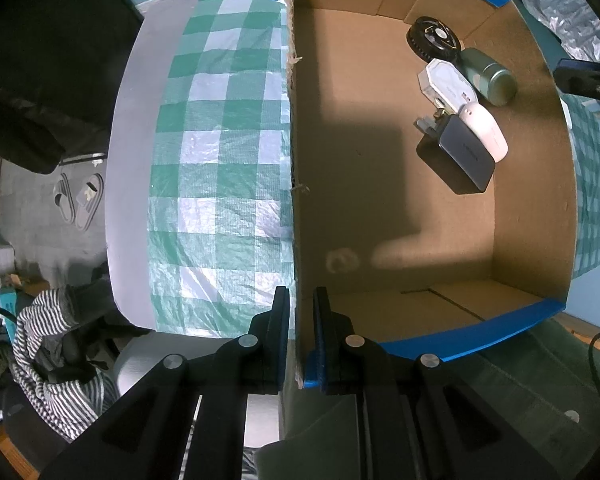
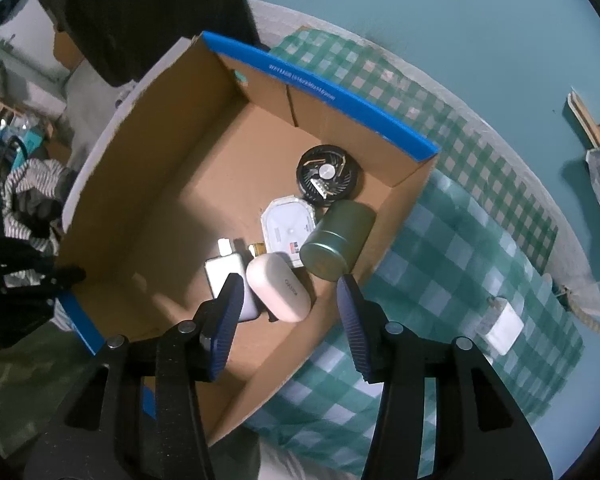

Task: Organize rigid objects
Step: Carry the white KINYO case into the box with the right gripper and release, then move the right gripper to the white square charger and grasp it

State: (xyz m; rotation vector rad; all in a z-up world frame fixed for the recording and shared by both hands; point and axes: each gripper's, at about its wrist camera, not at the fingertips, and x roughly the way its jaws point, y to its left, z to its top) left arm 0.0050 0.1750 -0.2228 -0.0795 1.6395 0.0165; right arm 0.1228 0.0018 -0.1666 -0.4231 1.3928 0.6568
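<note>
Left gripper [image 1: 301, 312] clenched on the cardboard box [image 1: 380, 208] wall. Right gripper [image 2: 290, 312] released, above the box. Inside: smooth white case [image 2: 279, 287], half-hidden charger [image 2: 230, 276], green can [image 2: 338, 240], round fan [image 2: 329, 175].

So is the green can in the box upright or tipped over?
Tipped: the green can lies on its side on the box floor, round end facing out.

Looks like a home room: slippers [image 1: 78, 200] on floor, striped clothes [image 1: 52, 356] piled nearby, table w/ green checked cloth [image 1: 220, 152].
</note>
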